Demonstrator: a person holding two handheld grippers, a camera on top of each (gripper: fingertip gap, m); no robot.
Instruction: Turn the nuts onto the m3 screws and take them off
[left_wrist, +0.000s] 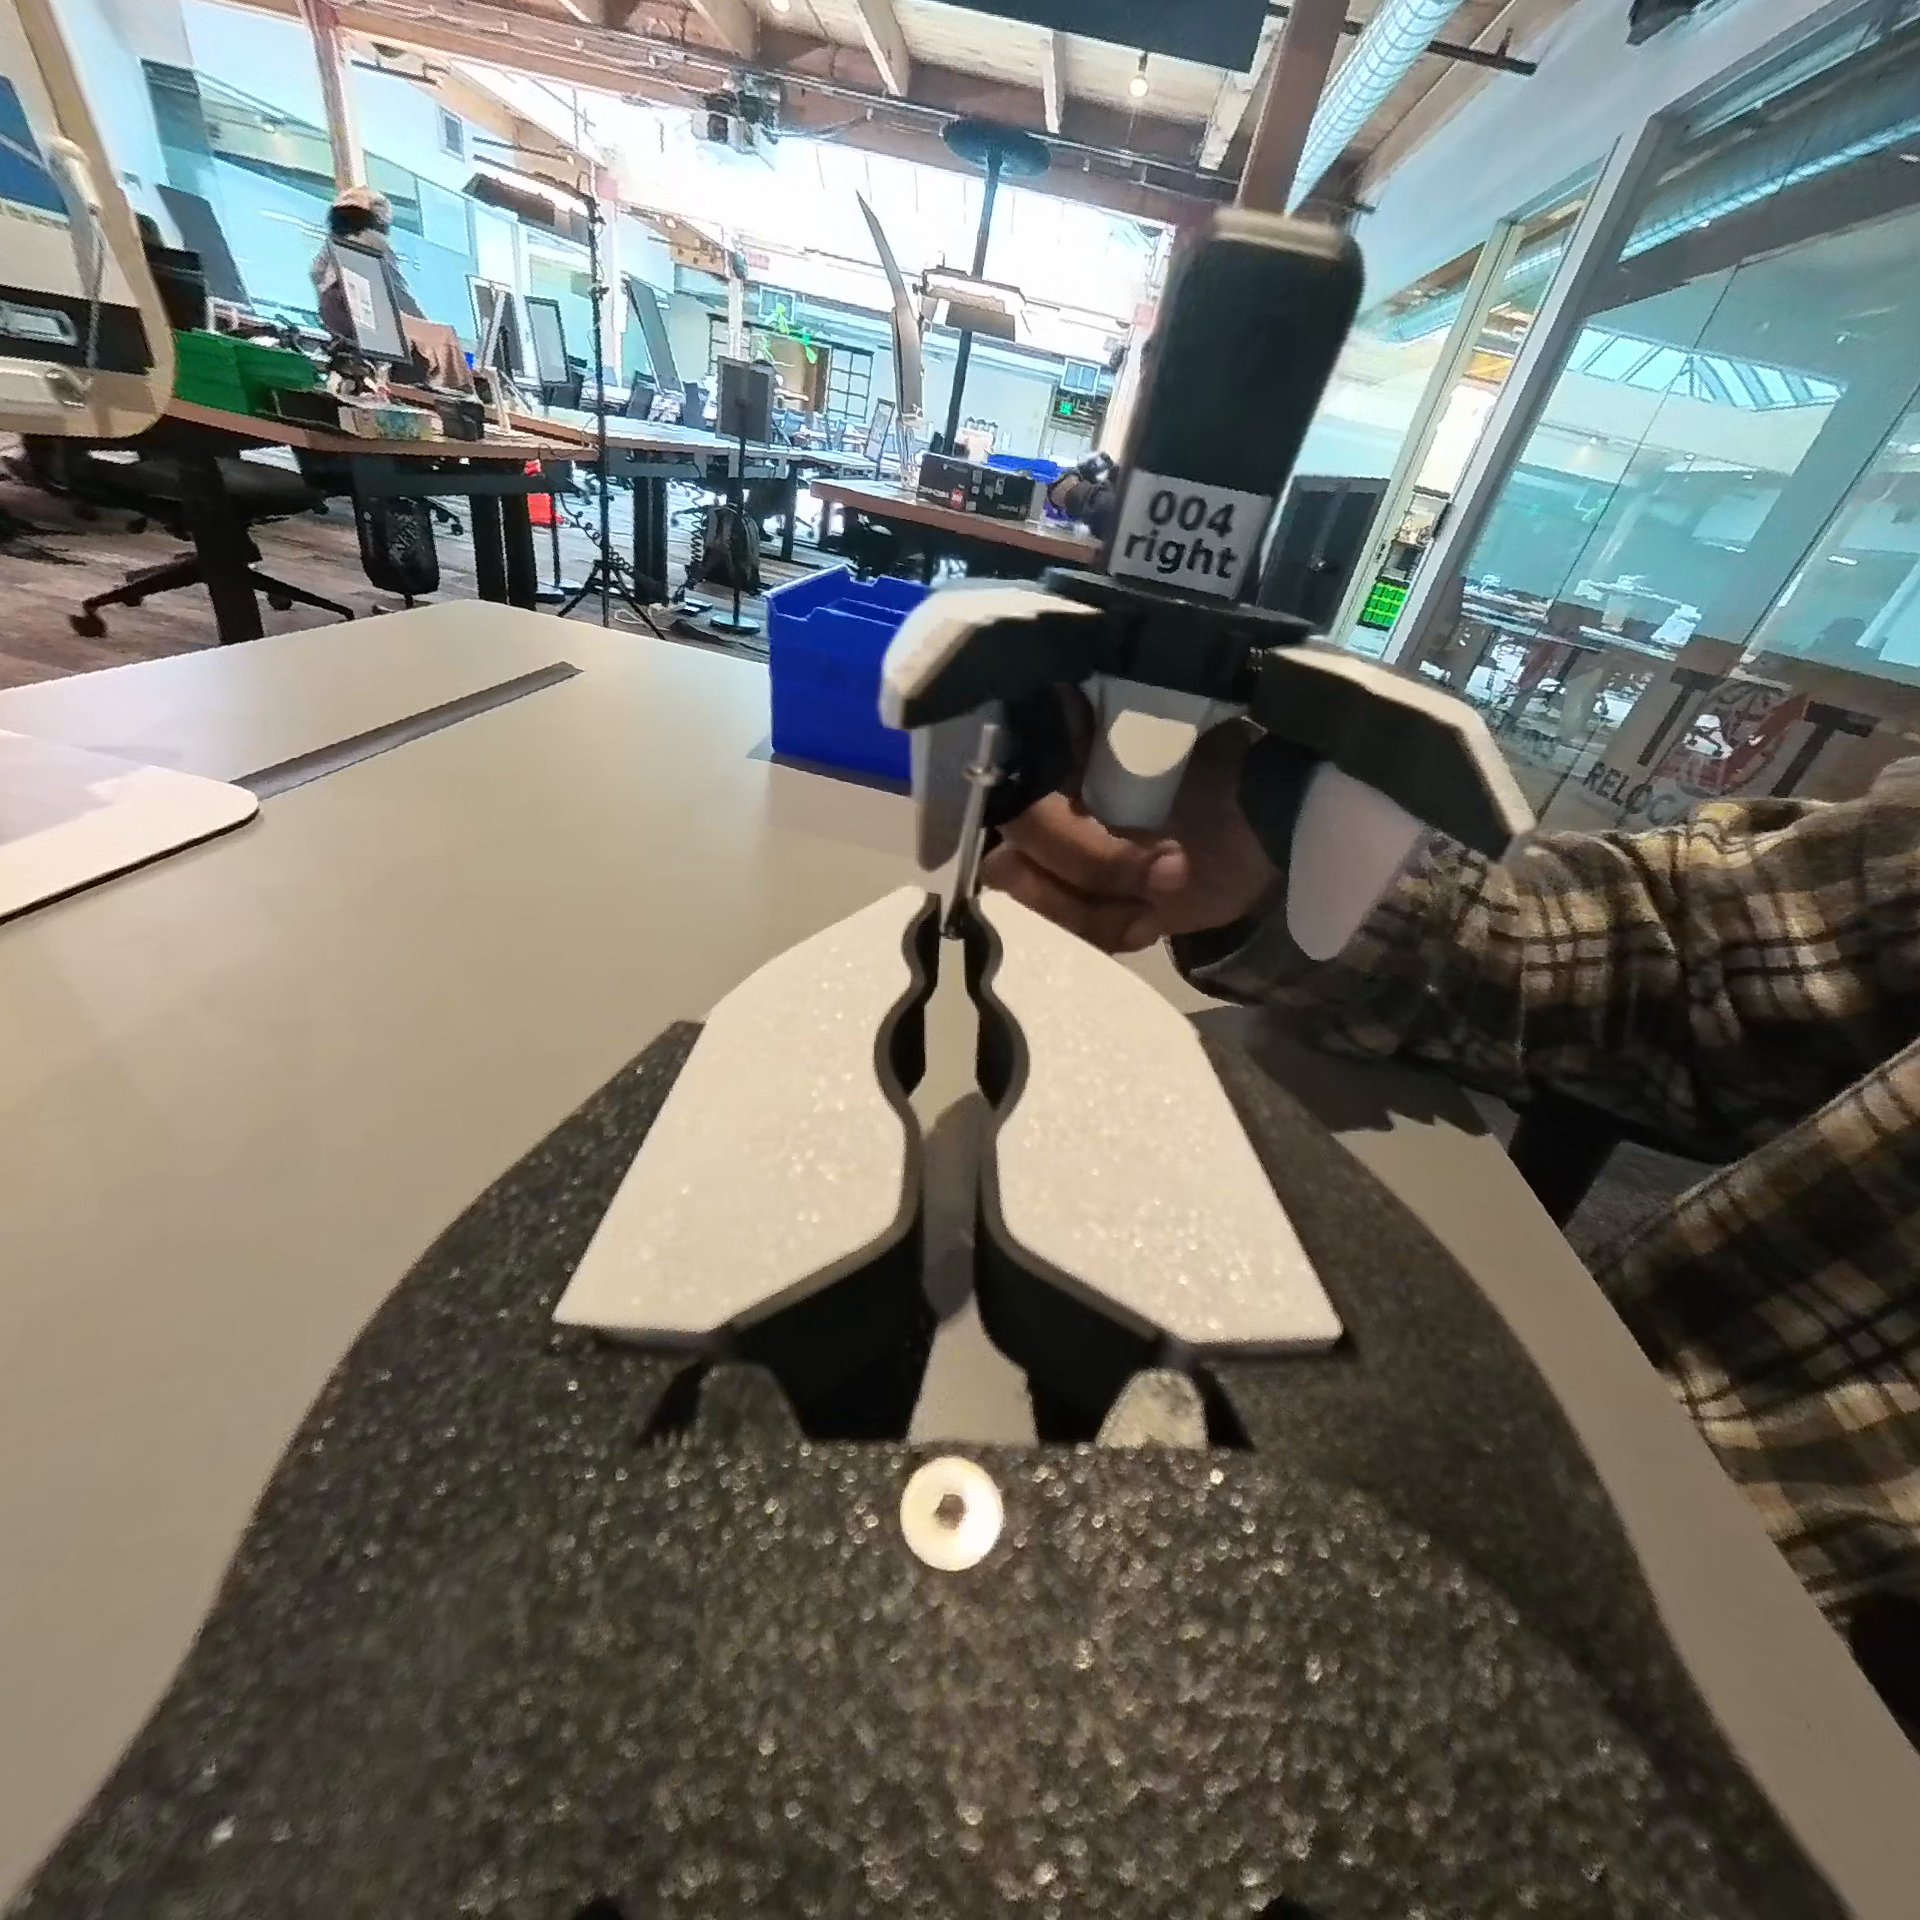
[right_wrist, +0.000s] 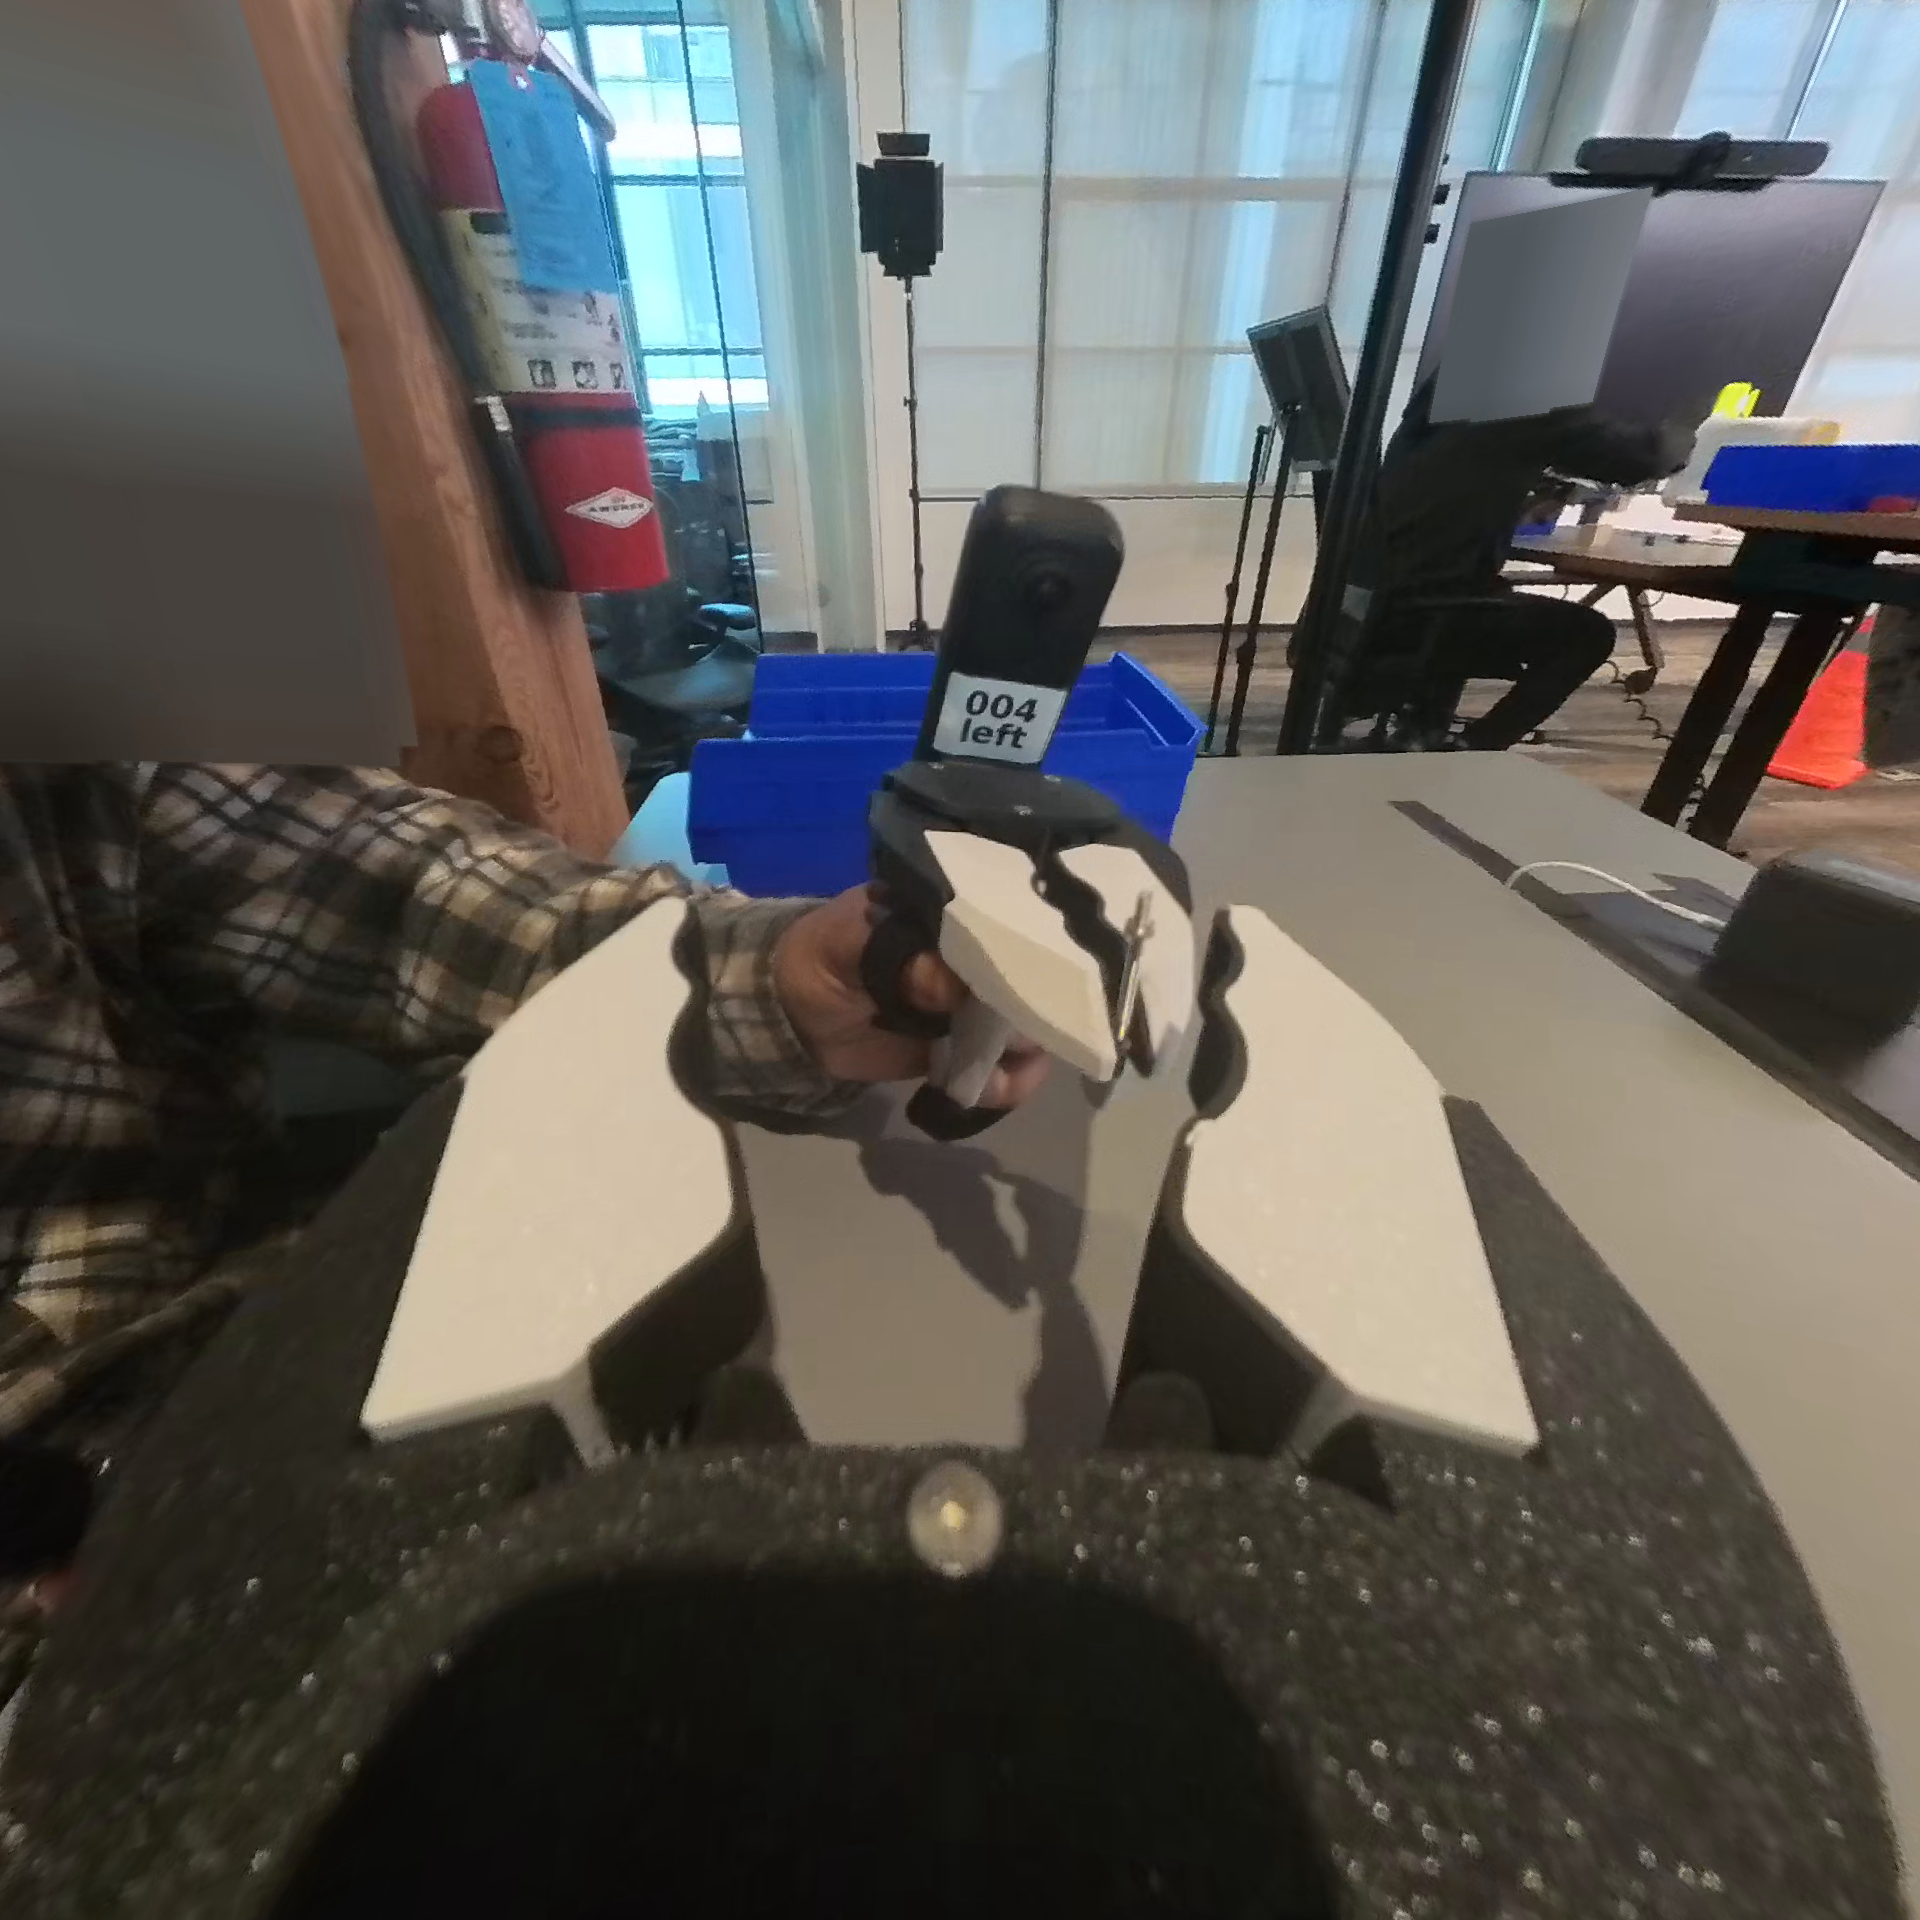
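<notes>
Bin (left_wrist: 831, 681) on table (left_wrist: 416, 935), behind left tongs (left_wrist: 951, 930).

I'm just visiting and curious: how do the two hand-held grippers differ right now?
The left gripper is shut, its tips pinching a thin metal screw; the right gripper is open and holds nothing. The left gripper keeps the screw upright, with a small nut near its top, while the right gripper's fingers stand spread on either side of it. Both have white fingers with wavy black inner edges, and each is held in a plaid-sleeved hand.
</notes>
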